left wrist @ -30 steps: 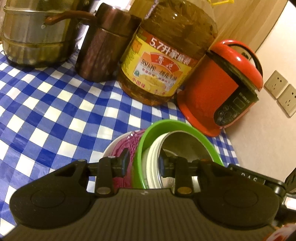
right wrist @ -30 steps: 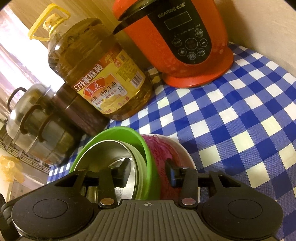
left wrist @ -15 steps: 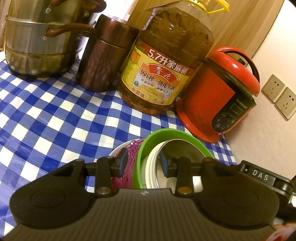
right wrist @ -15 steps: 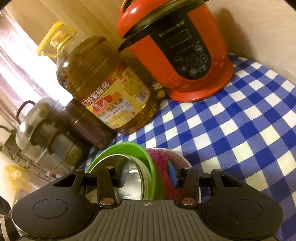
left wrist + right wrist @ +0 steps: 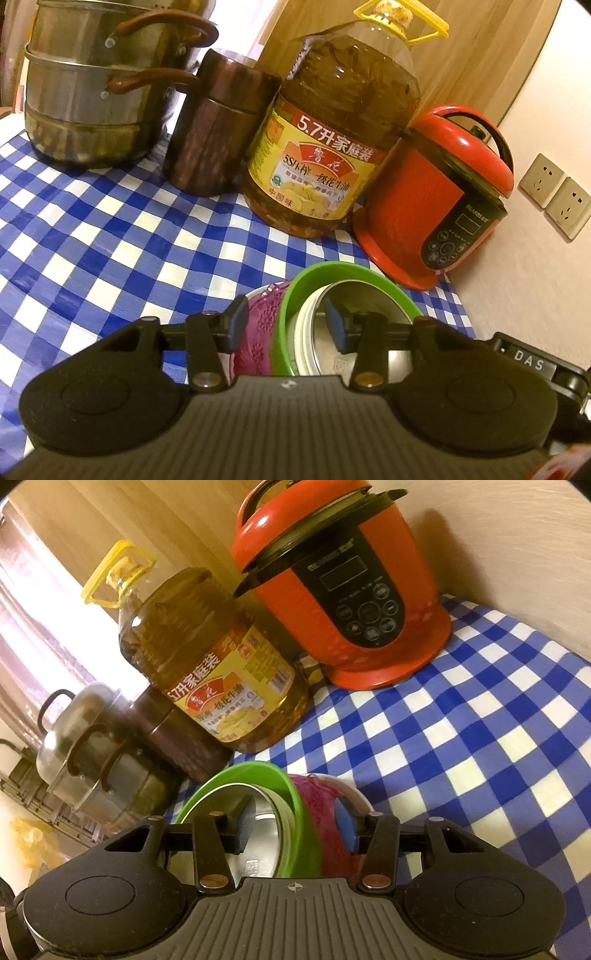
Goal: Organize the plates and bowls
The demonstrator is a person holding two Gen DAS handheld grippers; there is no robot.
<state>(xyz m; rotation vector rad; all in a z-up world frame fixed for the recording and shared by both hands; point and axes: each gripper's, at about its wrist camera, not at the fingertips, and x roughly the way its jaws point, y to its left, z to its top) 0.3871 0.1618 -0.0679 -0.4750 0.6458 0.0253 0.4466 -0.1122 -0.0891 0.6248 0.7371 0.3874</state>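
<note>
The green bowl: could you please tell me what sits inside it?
A steel bowl with a pale outer wall nests inside the green bowl. Its bottom is hidden behind the left gripper.

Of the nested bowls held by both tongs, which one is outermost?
The pink patterned bowl with a white rim; the green bowl sits inside it, and the steel-lined white bowl is innermost.

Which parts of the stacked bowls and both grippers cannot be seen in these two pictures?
- Bottom of the green plastic bowl and purple patterned bowl: hidden by the left gripper body, left wrist view.
- Same stack's base: hidden by the right gripper body, right wrist view.
- Whether the pads press the rims: unclear.
</note>
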